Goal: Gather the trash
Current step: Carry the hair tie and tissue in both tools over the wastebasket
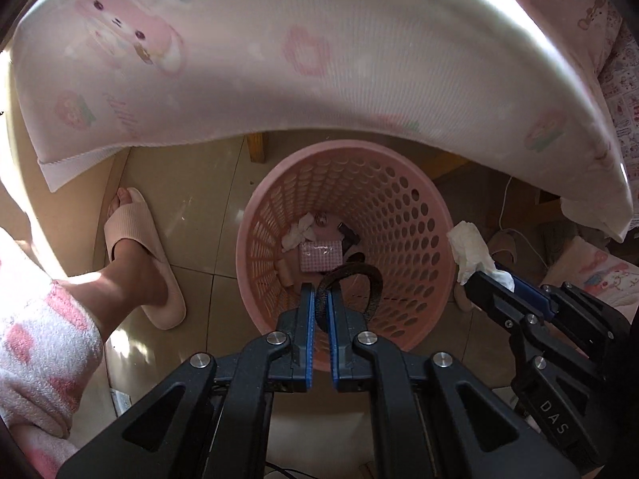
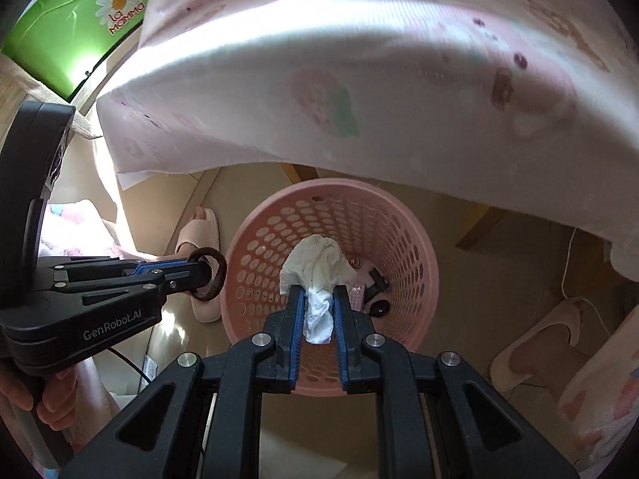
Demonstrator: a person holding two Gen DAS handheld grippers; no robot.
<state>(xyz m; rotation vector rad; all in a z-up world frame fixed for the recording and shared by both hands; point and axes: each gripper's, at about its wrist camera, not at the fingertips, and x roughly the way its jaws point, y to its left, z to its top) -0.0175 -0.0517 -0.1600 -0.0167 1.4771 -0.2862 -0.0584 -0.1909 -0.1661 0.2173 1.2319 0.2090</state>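
Observation:
A pink perforated basket (image 1: 403, 199) stands on the tiled floor, also in the right wrist view (image 2: 255, 235). Several bits of trash lie at its bottom, among them a pink checked packet (image 1: 321, 255) and a white tissue (image 1: 297, 231). My left gripper (image 1: 320, 299) is shut on a dark hair band (image 1: 359, 279) above the near side of the basket; both also show in the right wrist view, gripper (image 2: 201, 271) and band (image 2: 213, 275). My right gripper (image 2: 317, 299) is shut on a crumpled white tissue (image 2: 317, 267) above the basket; it shows in the left wrist view (image 1: 495, 275) with the tissue (image 1: 469, 247).
A pink printed bedsheet (image 1: 279, 60) hangs over the far side of the basket. The person's foot in a pink slipper (image 1: 139, 255) stands left of the basket. Another slipper (image 2: 539, 343) and a white cable (image 2: 567, 263) lie to the right. A green box (image 2: 72, 24) sits upper left.

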